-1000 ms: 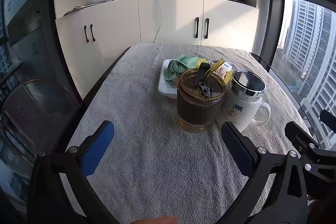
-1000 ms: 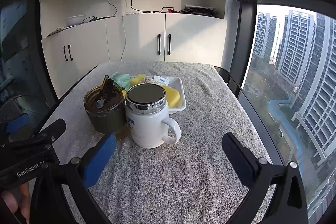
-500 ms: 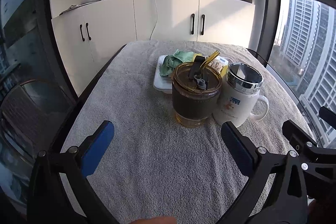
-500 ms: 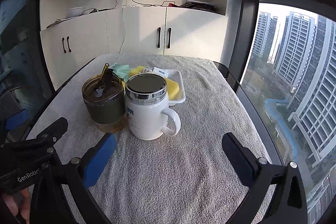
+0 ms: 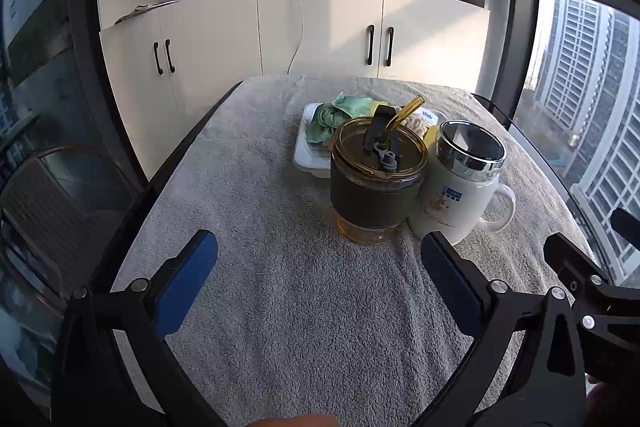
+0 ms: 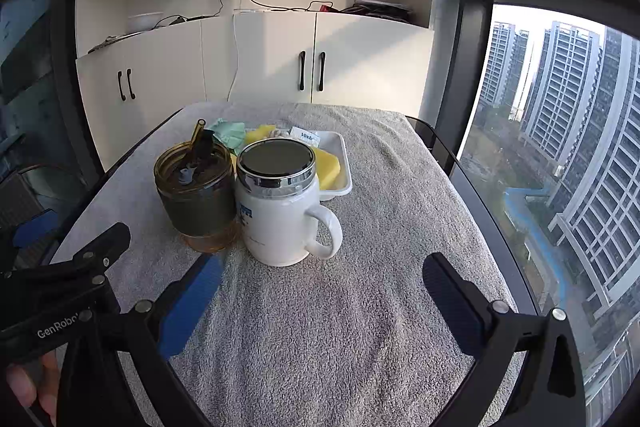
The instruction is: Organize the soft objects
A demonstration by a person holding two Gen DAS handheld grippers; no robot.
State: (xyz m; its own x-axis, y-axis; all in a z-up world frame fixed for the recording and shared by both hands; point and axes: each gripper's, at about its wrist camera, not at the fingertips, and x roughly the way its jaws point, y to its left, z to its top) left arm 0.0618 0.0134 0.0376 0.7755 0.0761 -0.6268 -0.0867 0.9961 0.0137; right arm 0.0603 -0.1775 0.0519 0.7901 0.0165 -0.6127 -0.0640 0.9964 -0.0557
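A white tray (image 5: pixel 306 157) (image 6: pixel 344 163) at mid-table holds a crumpled green cloth (image 5: pixel 334 115) (image 6: pixel 230 131), a yellow sponge (image 6: pixel 328 163), a beige knitted piece (image 5: pixel 414 125) and a small tissue pack (image 6: pixel 306 137). In front of the tray stand an amber glass tumbler (image 5: pixel 374 183) (image 6: pixel 198 193) with a straw and a white lidded mug (image 5: pixel 460 195) (image 6: pixel 280 207). My left gripper (image 5: pixel 320 281) is open above the towel, short of the tumbler. My right gripper (image 6: pixel 320 297) is open too, just short of the mug. Neither holds anything.
A grey towel (image 5: pixel 280 307) (image 6: pixel 340 327) covers the table. White cabinets (image 5: pixel 320 35) stand behind it, with cables and a bowl on top. A tall window (image 6: pixel 560 147) runs along the right edge. A dark chair (image 5: pixel 60 195) stands to the left.
Both grippers have drawn slightly nearer to the tumbler and mug and risen a little. Nothing on the table has moved; both stay open.
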